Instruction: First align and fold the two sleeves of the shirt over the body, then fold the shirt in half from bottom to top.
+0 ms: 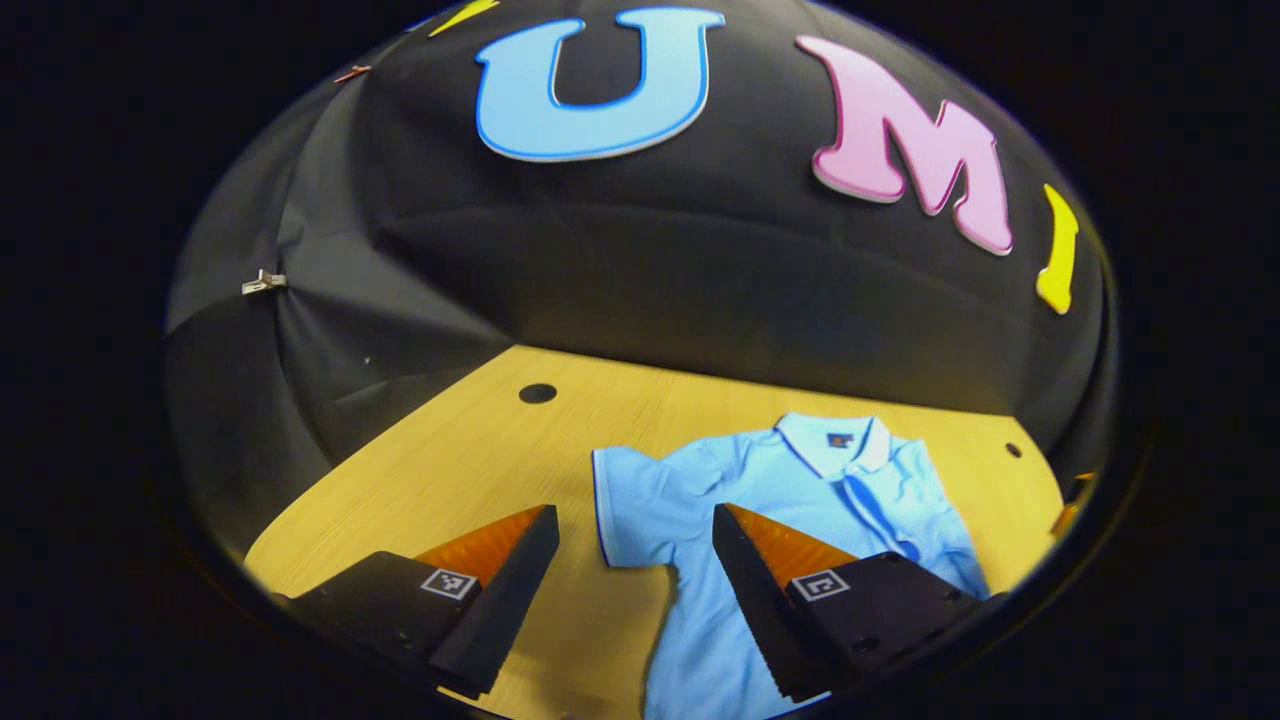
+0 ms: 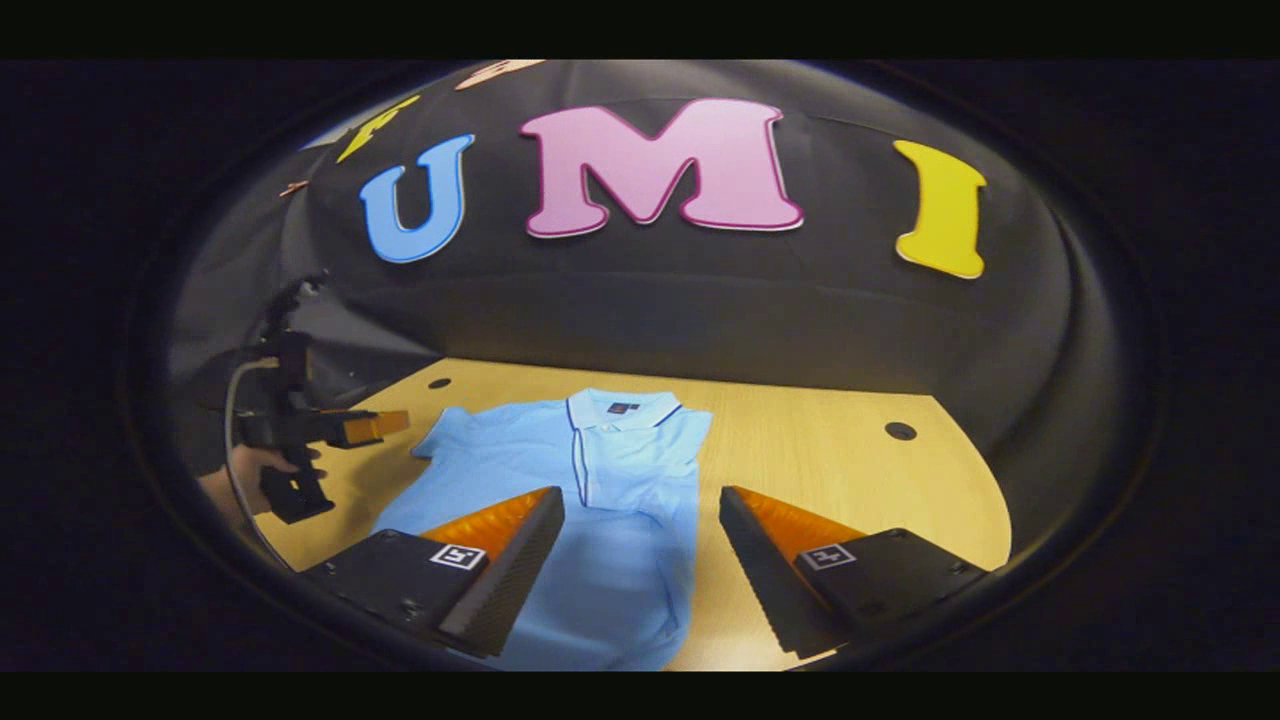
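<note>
On the table (image 2: 820, 440), the shirt (image 2: 620, 500) lies flat, collar toward the wall. Both the left gripper (image 1: 635, 560) and right gripper (image 2: 640, 545) hover above it, jaws spread wide, gripping nothing.

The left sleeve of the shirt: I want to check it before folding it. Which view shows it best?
The left gripper view: the sleeve lies spread flat on the table, its trimmed edge plain between the open fingers. The right gripper view shows it smaller and farther off, near the other gripper.

Shirt (image 2: 610, 500) flat on the table (image 2: 830, 460) — collar (image 2: 620, 410) toward the wall.
</note>
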Demonstrator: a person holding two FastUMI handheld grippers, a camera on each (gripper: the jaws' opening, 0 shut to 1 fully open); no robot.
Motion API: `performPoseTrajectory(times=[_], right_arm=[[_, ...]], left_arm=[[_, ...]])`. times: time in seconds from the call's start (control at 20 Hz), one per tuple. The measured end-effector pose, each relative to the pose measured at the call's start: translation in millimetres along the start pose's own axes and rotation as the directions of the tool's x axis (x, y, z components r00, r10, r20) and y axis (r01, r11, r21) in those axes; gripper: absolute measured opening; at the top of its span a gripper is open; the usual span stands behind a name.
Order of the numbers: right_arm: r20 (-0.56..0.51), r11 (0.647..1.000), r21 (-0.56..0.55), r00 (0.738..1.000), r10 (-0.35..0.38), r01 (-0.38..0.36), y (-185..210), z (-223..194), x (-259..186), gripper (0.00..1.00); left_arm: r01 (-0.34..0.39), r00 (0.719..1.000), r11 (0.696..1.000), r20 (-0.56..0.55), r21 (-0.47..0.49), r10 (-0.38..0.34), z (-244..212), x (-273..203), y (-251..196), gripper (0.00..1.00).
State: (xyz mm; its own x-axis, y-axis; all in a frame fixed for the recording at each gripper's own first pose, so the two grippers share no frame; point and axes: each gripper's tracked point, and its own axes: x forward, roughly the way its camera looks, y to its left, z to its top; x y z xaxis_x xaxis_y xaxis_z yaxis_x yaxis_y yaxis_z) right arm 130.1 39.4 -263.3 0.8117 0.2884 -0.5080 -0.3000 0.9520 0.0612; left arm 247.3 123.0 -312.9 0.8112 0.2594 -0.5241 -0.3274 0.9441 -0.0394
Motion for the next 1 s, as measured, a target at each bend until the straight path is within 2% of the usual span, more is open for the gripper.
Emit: performPoseTrajectory(times=[0.15,0.35,0.45,0.5,0.6,0.7,0.85,0.95,1.0], right_arm=[[0.013,0.999,-0.023,1.000,-0.022,0.022,-16.1,-6.4,-8.2,0.97],[0.001,0.999,0.021,0.999,-0.045,0.045,-33.3,-22.4,-13.0,0.98],[-0.013,0.997,0.048,0.998,-0.057,0.058,-40.1,-30.8,-13.3,0.98],[-0.023,0.996,0.062,0.998,-0.061,0.062,-42.3,-35.6,-12.0,0.98],[-0.032,0.995,0.074,0.998,-0.062,0.064,-45.2,-38.5,-11.5,0.98],[-0.032,0.995,0.073,0.998,-0.063,0.065,-47.9,-39.9,-12.0,0.97],[-0.036,0.994,0.086,0.997,-0.061,0.064,-51.5,-42.4,-11.9,0.97],[-0.049,0.993,0.098,0.997,-0.061,0.065,-54.6,-47.5,-14.3,0.98],[-0.055,0.992,0.103,0.997,-0.062,0.068,-56.8,-50.3,-15.6,0.97]], left_arm=[[-0.012,0.998,1.000,-0.055,-0.004,0.012,-8.5,49.5,3.6,0.99],[-0.026,0.993,1.000,-0.113,-0.009,0.025,-20.3,100.1,8.4,0.98],[-0.033,0.987,0.999,-0.157,0.009,0.034,-32.5,108.7,7.0,0.96],[-0.028,0.989,0.999,-0.141,0.017,0.030,-28.9,109.6,6.8,0.95],[0.002,0.988,0.999,-0.156,0.034,0.003,-28.9,107.2,2.1,0.92],[0.039,0.986,0.998,-0.162,0.046,-0.031,-28.7,109.2,-2.9,0.80],[0.085,0.985,0.996,-0.151,-0.003,-0.084,-28.0,110.6,-14.2,0.25],[0.095,0.985,0.995,-0.141,-0.028,-0.098,-26.4,111.6,-15.2,0.11],[0.091,0.986,0.995,-0.137,-0.042,-0.096,-25.5,112.3,-15.6,0.08]])
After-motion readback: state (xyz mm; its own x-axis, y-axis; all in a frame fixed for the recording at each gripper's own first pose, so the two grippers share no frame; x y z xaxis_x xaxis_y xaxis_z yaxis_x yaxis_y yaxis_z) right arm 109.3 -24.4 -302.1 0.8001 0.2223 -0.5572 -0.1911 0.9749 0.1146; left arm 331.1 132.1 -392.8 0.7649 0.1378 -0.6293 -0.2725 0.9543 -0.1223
